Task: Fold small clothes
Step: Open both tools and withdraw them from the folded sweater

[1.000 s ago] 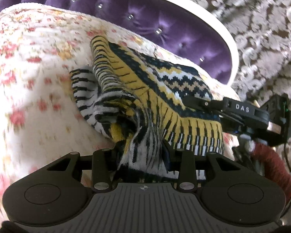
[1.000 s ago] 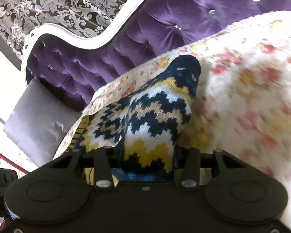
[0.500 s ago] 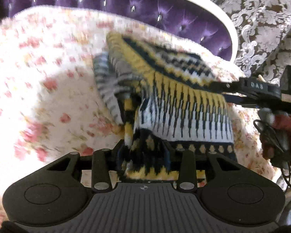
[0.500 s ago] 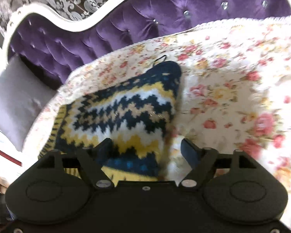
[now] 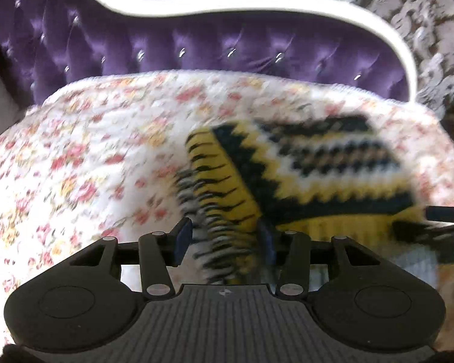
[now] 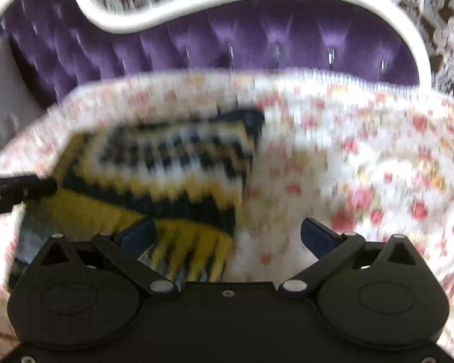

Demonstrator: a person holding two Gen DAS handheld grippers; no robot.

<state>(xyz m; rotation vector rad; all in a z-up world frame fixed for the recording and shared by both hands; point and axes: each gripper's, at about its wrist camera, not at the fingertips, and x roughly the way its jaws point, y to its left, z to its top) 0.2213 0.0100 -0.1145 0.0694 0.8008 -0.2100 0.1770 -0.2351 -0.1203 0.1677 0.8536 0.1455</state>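
Observation:
A small knitted sweater [image 5: 311, 178] in yellow, navy and white zigzag lies folded on a floral bedspread [image 5: 90, 157]. My left gripper [image 5: 227, 236] has its jaws a little apart around the striped ribbed edge at the sweater's near left corner. The frame is blurred, so I cannot see whether the cloth is pinched. In the right wrist view the same sweater [image 6: 172, 166] lies left of centre. My right gripper [image 6: 227, 236] is wide open, with the sweater's yellow hem lying loose against its left finger [image 6: 136, 237].
A purple tufted headboard [image 5: 227, 48] with a white frame rises behind the bedspread. A grey cushion [image 6: 6, 96] sits at the far left. The right gripper's dark fingers [image 5: 445, 214] reach into the left wrist view at right.
My right gripper opened and let go of the sweater. My left gripper's jaws spread somewhat. Both pulled back toward the near edge, and the sweater now lies flatter on the bedspread.

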